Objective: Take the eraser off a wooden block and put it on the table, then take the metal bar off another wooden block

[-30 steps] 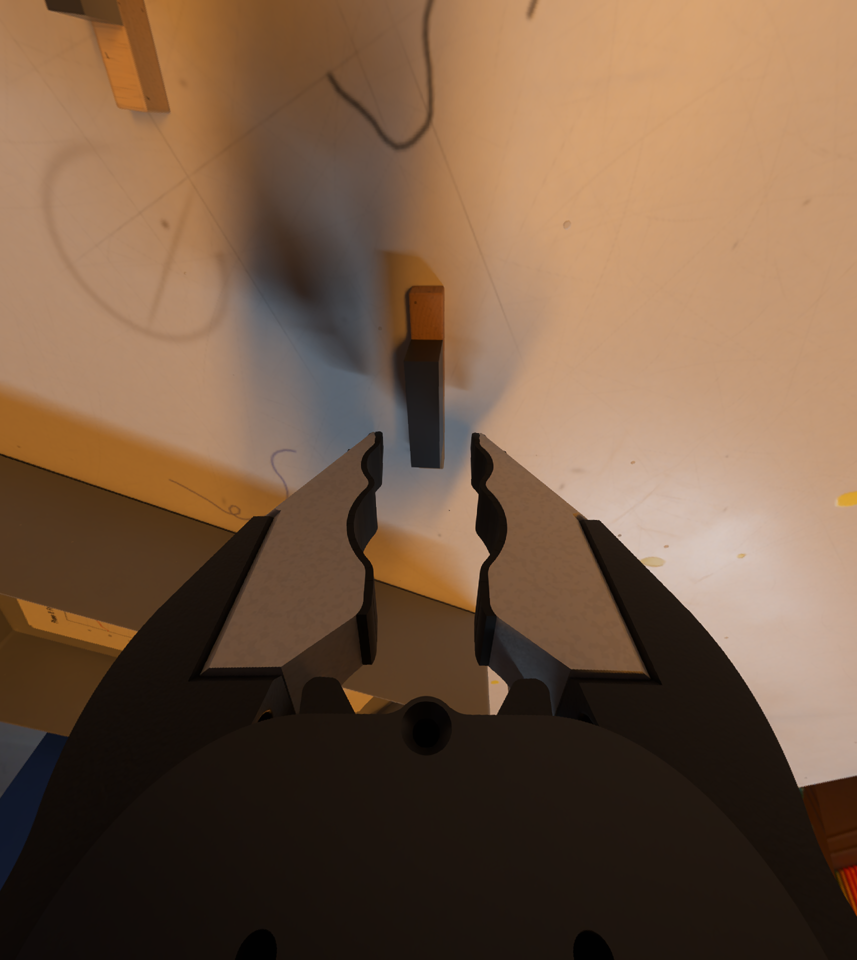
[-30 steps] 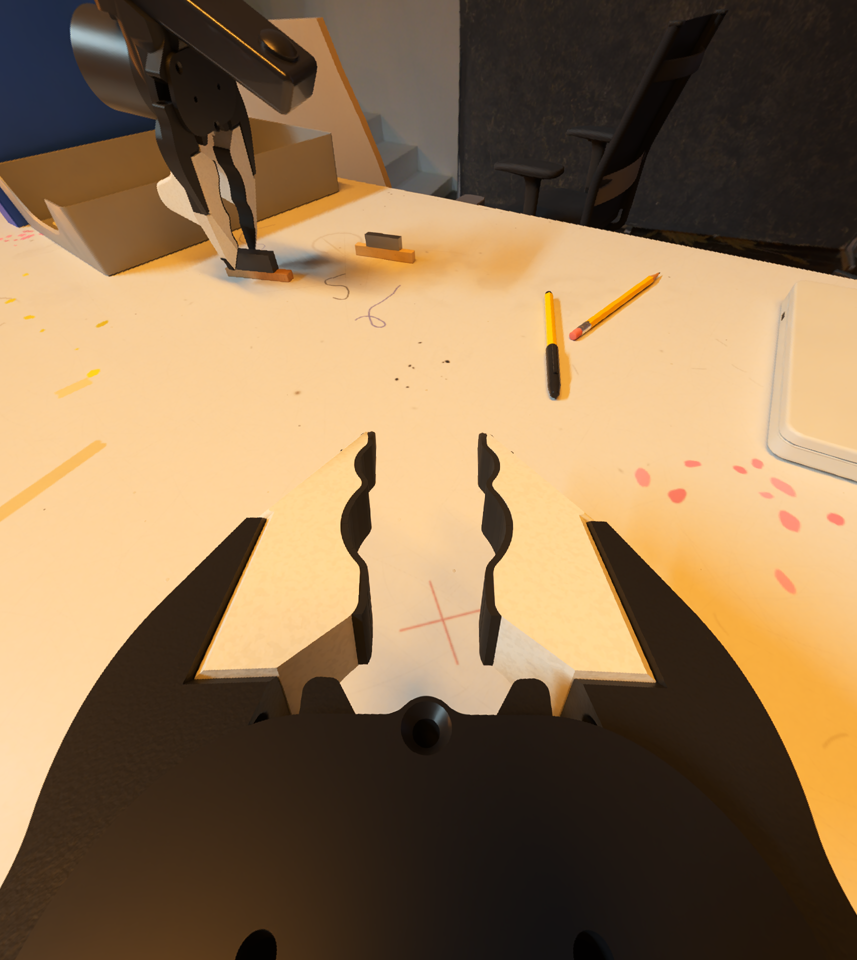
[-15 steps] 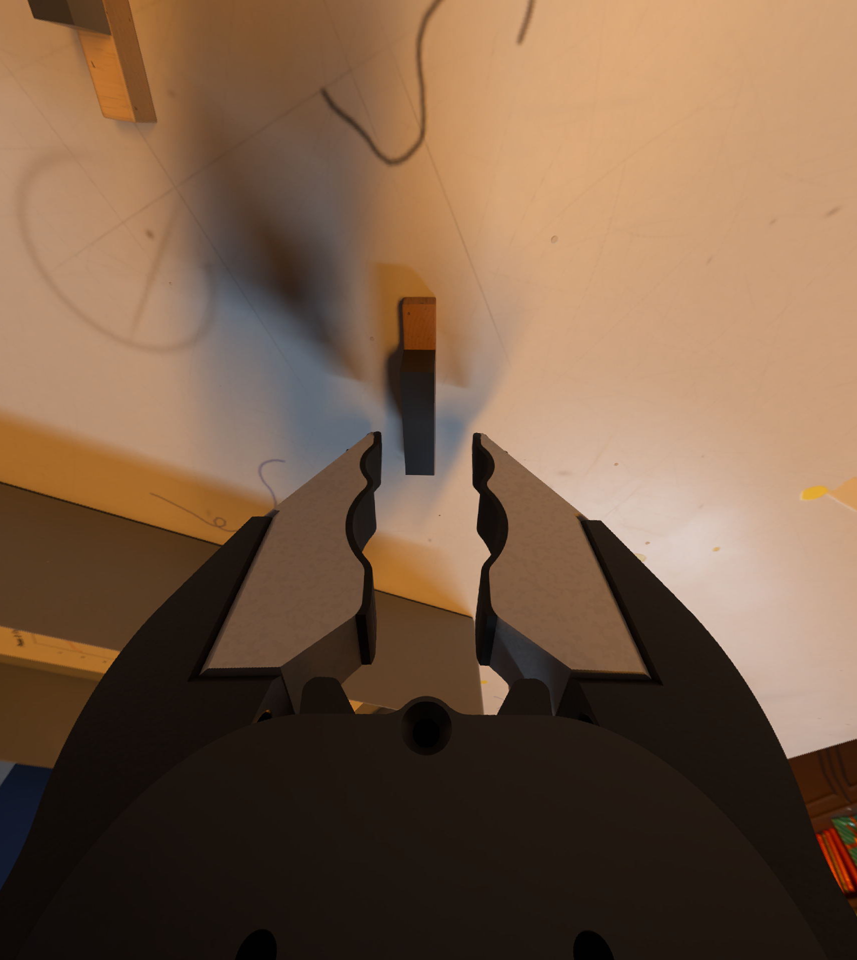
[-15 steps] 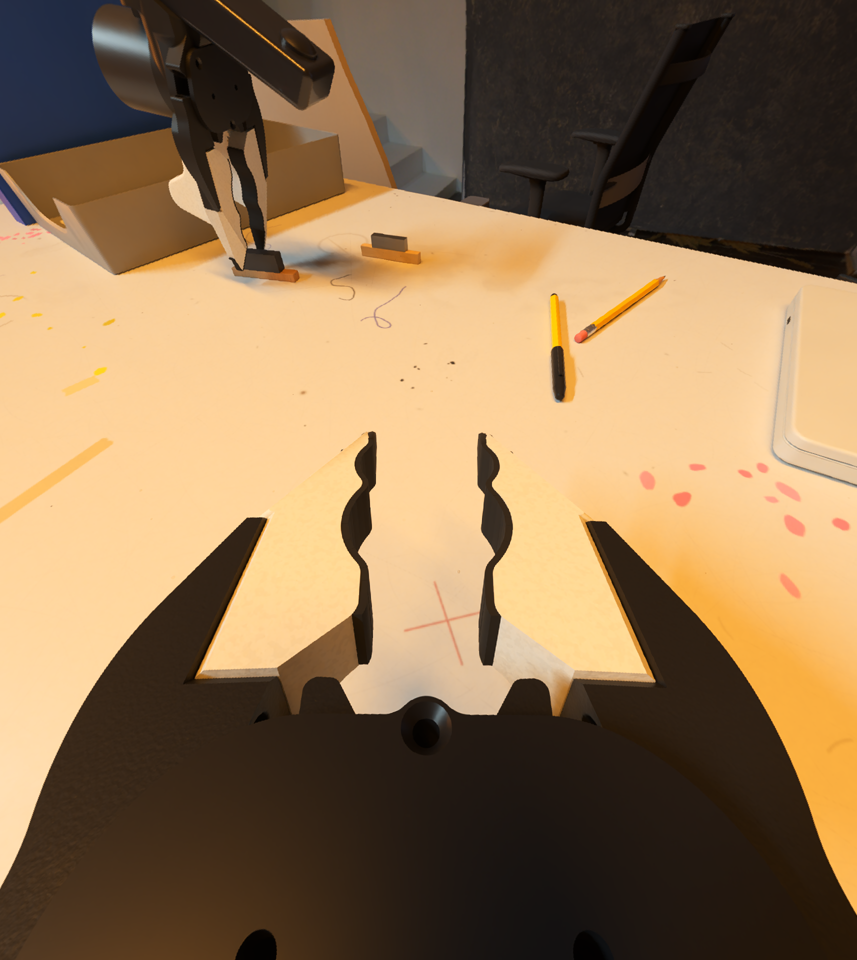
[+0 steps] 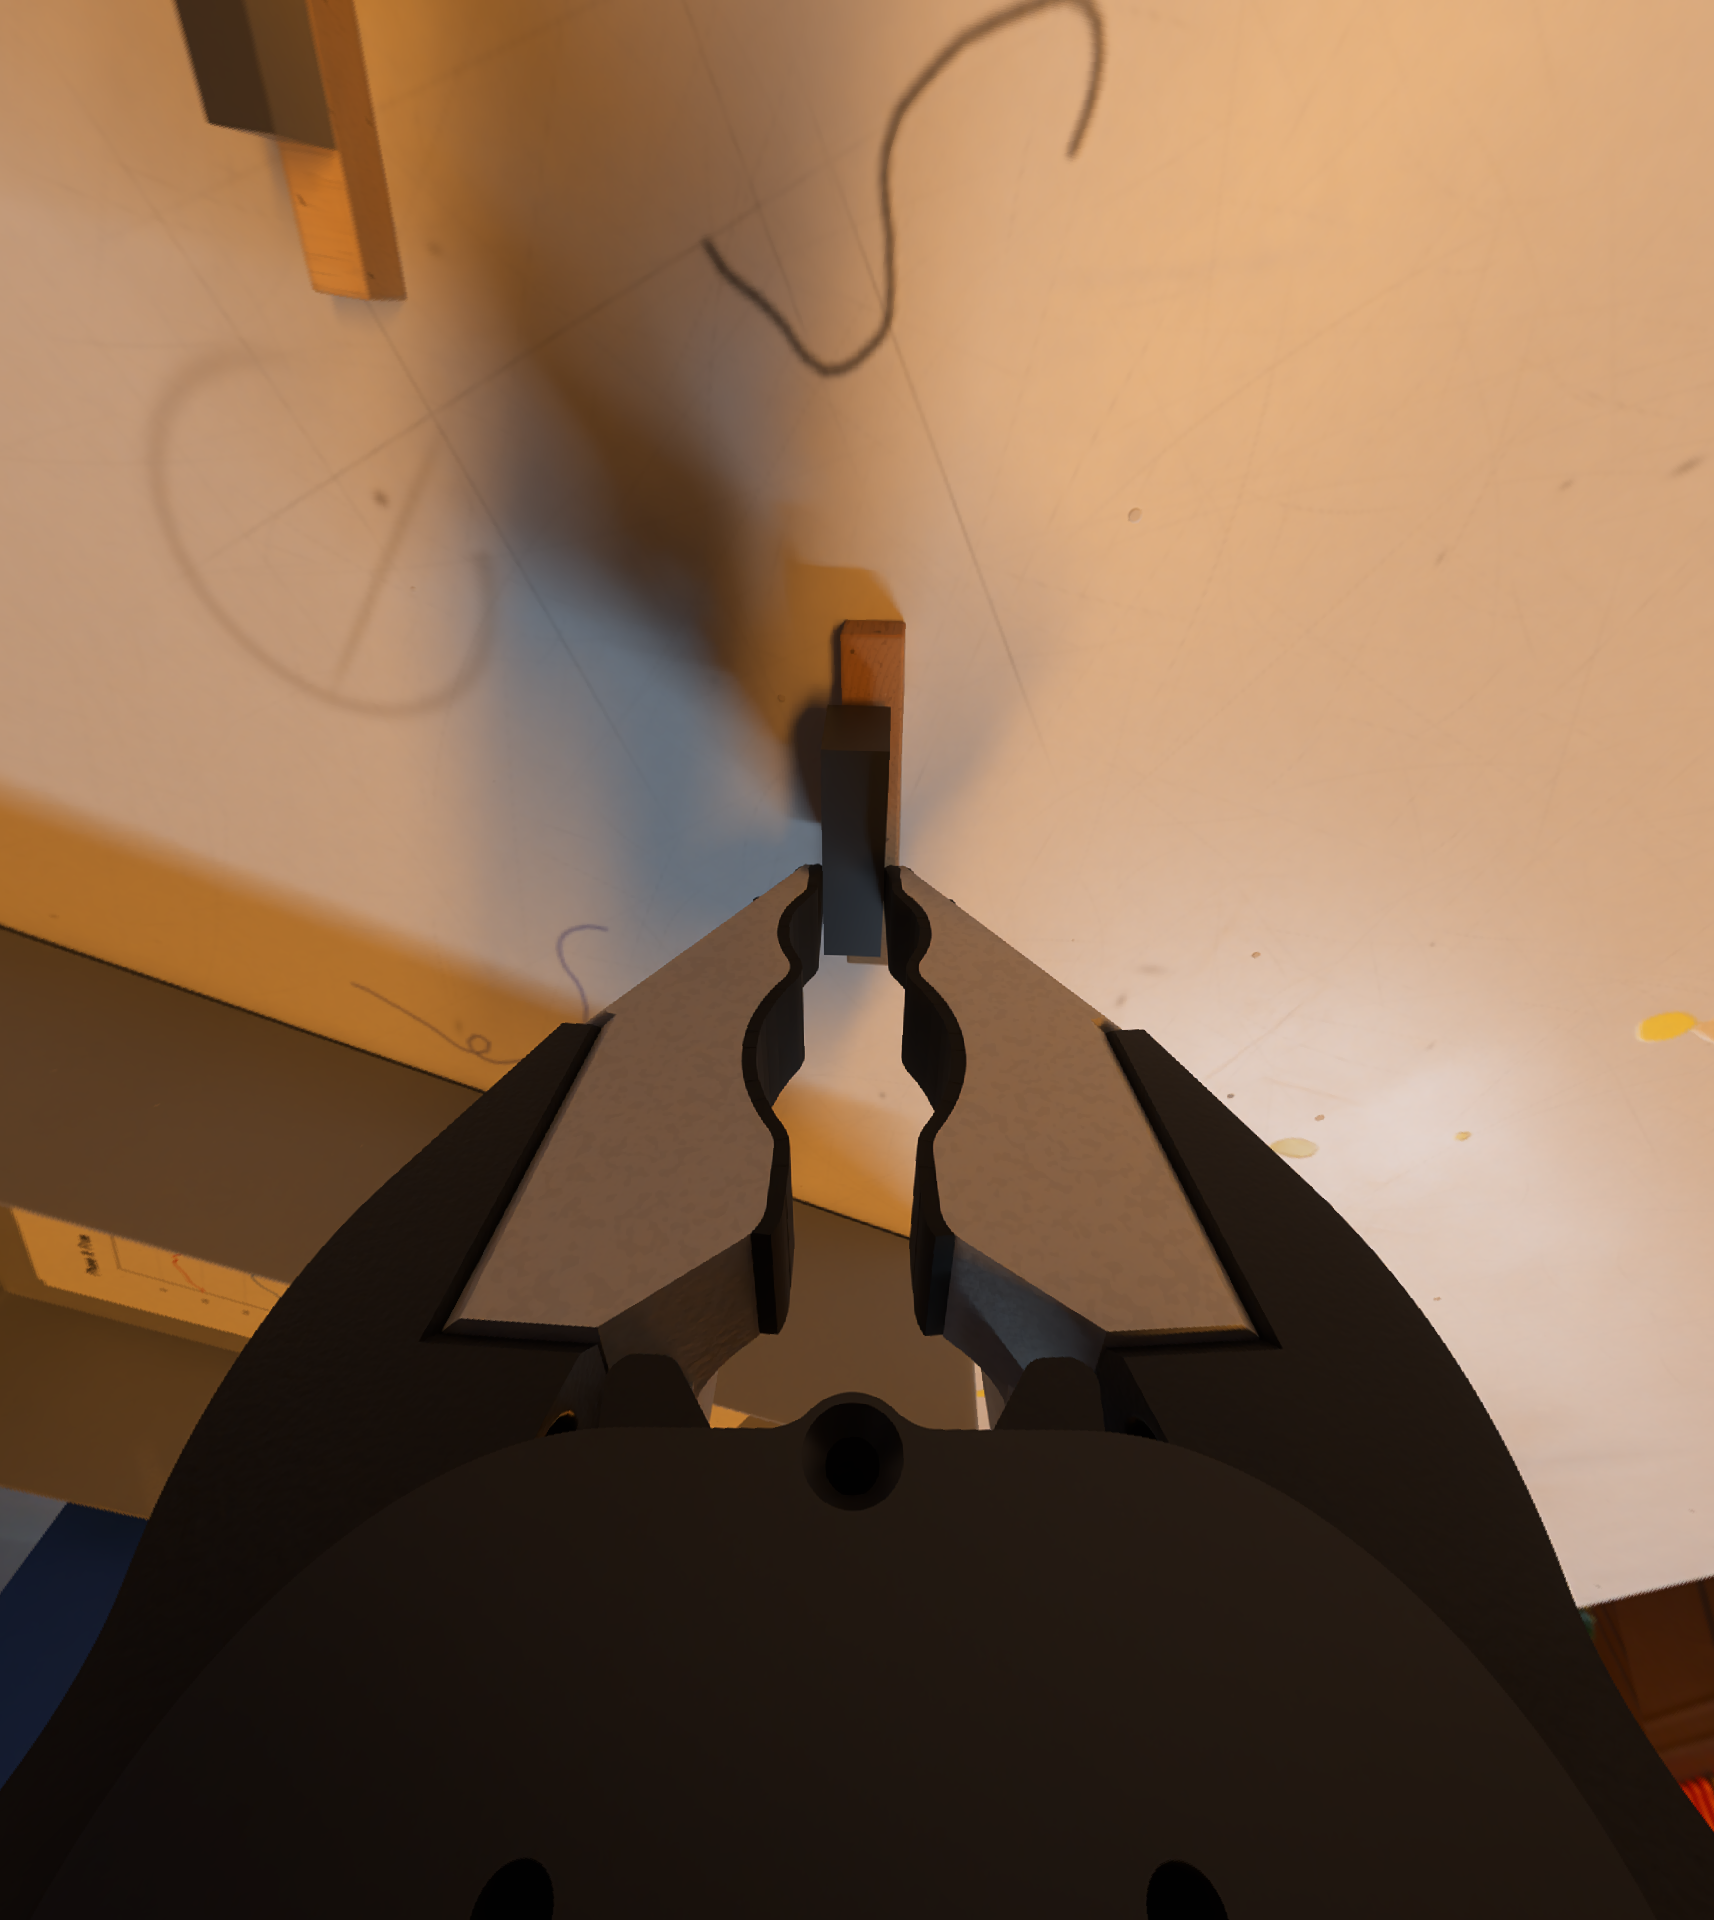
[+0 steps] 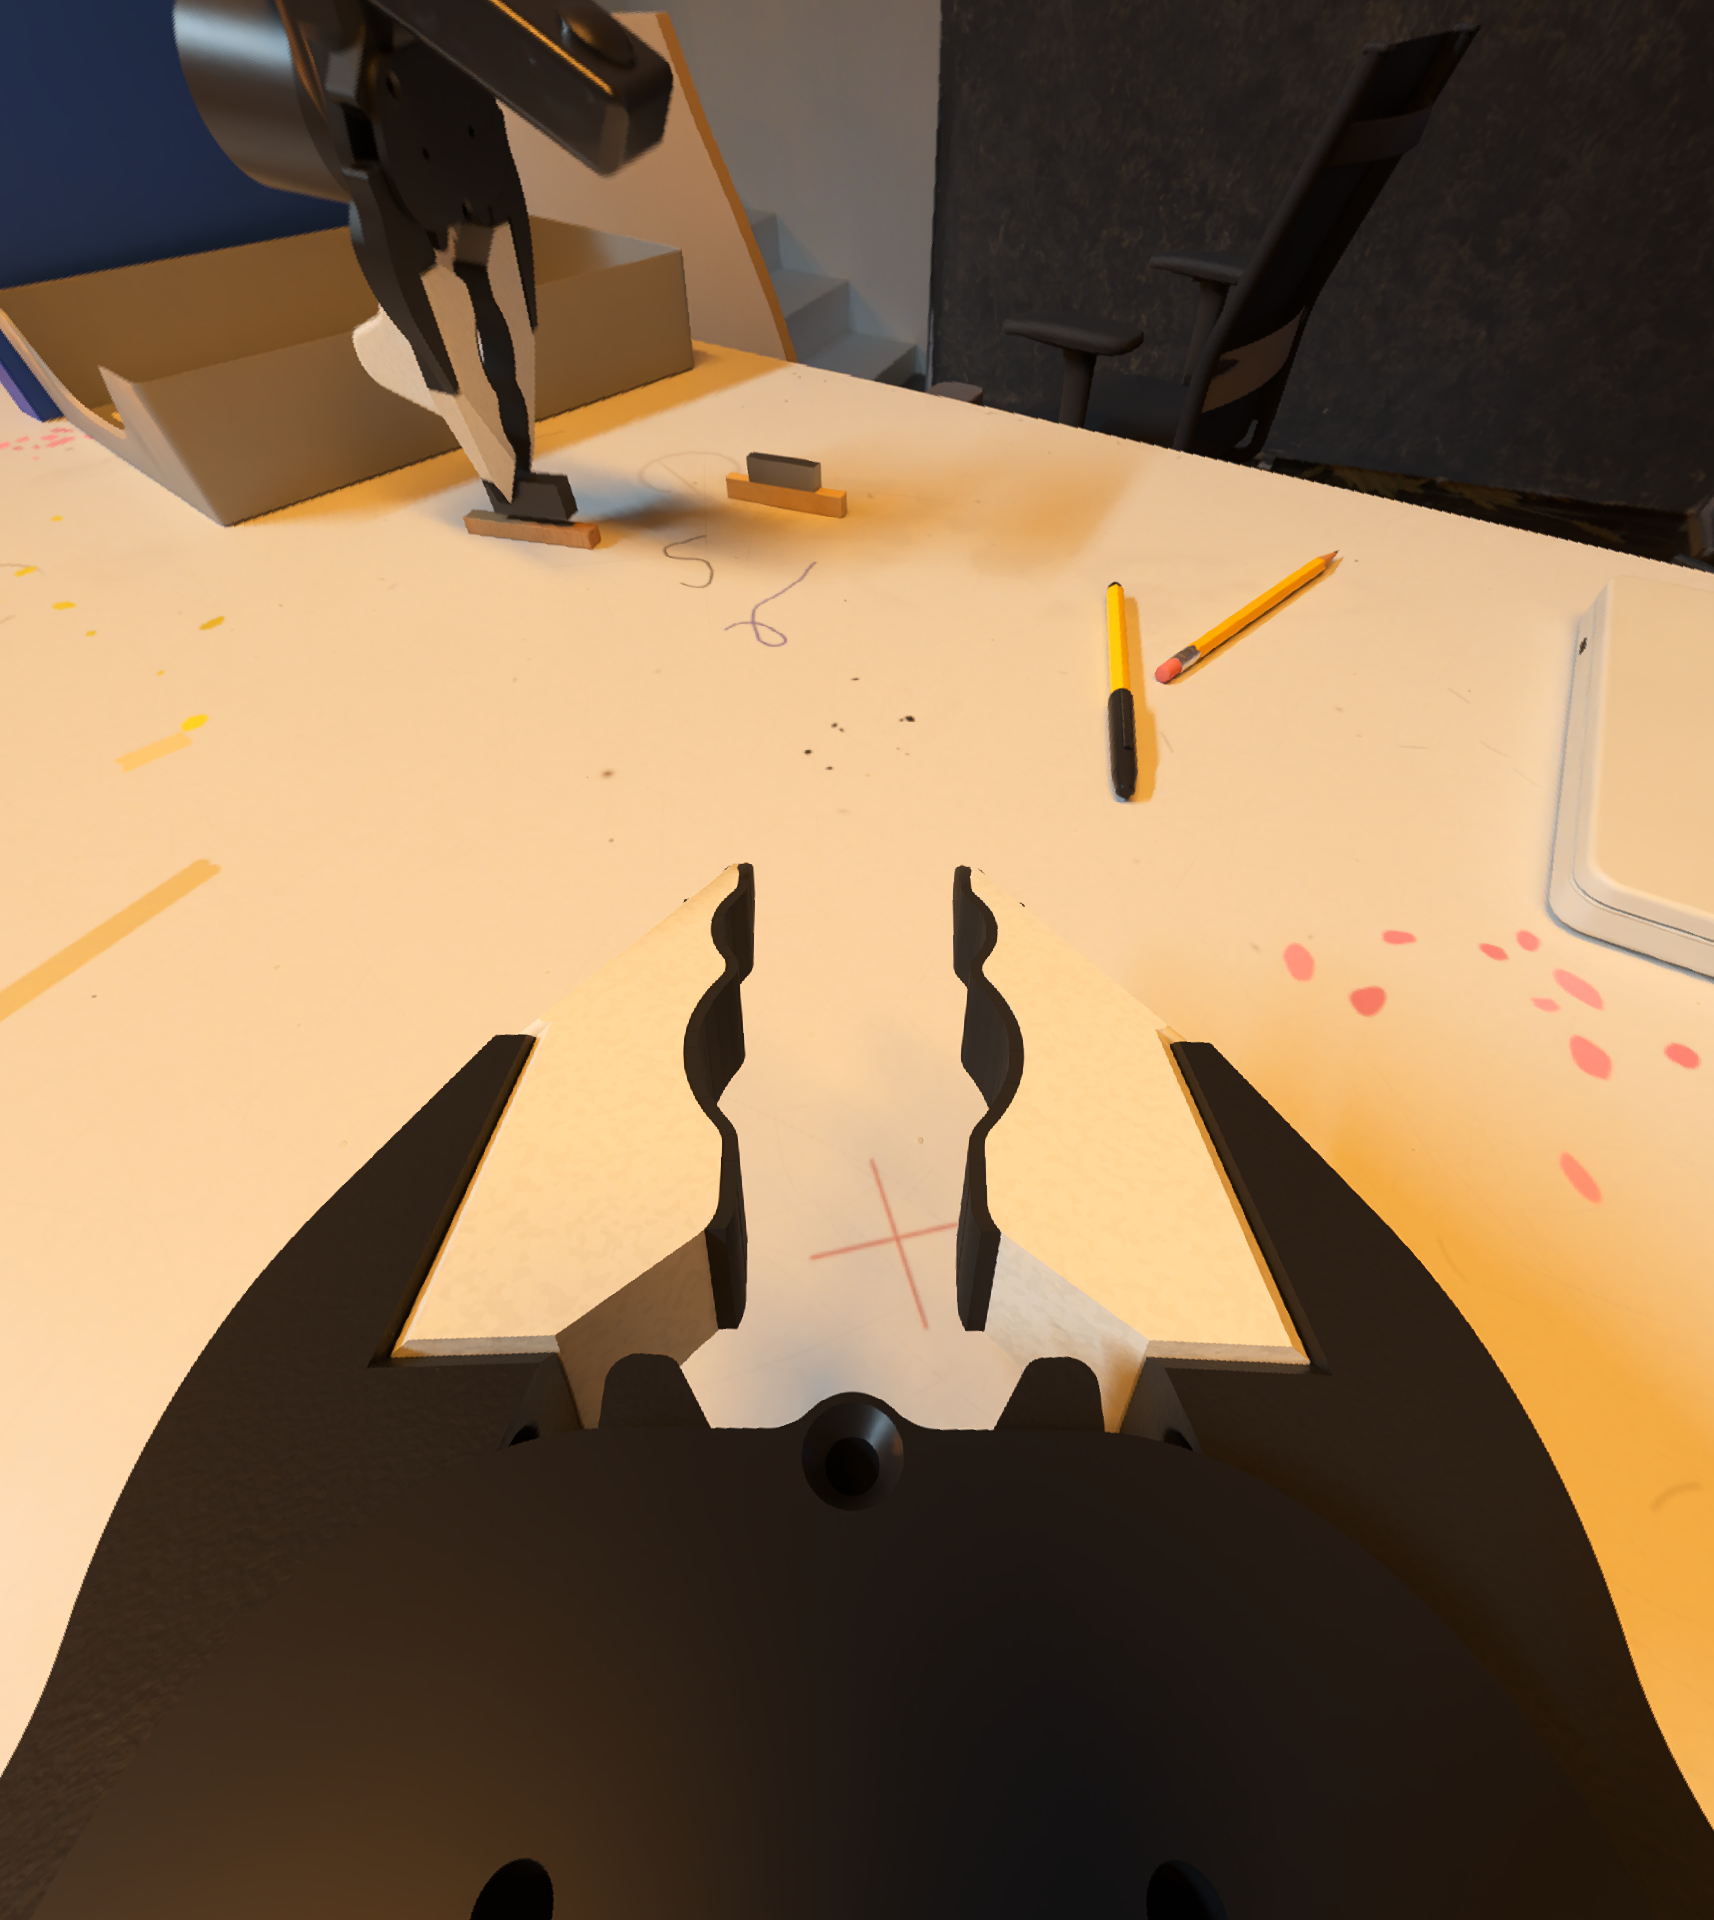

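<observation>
The dark eraser (image 5: 851,831) lies on a small wooden block (image 5: 874,665). My left gripper (image 5: 853,885) is shut on the eraser's near end, fingertips touching both its sides. In the right wrist view the left gripper (image 6: 518,488) points down onto the eraser (image 6: 549,497), which sits on or barely above its block (image 6: 533,532). The grey metal bar (image 6: 783,471) lies on a second wooden block (image 6: 787,499) to the right; both also show in the left wrist view, bar (image 5: 255,62) on block (image 5: 346,208). My right gripper (image 6: 853,883) is open and empty, low over the table.
An open cardboard box (image 6: 313,416) stands behind the blocks, close to the left gripper. A yellow and black pen (image 6: 1121,696) and a pencil (image 6: 1248,613) lie mid-table. A white tray (image 6: 1705,790) is at the right edge. An office chair (image 6: 1248,260) stands beyond the table.
My left gripper has moved forward and its fingers have closed onto the eraser. The right gripper has barely moved.
</observation>
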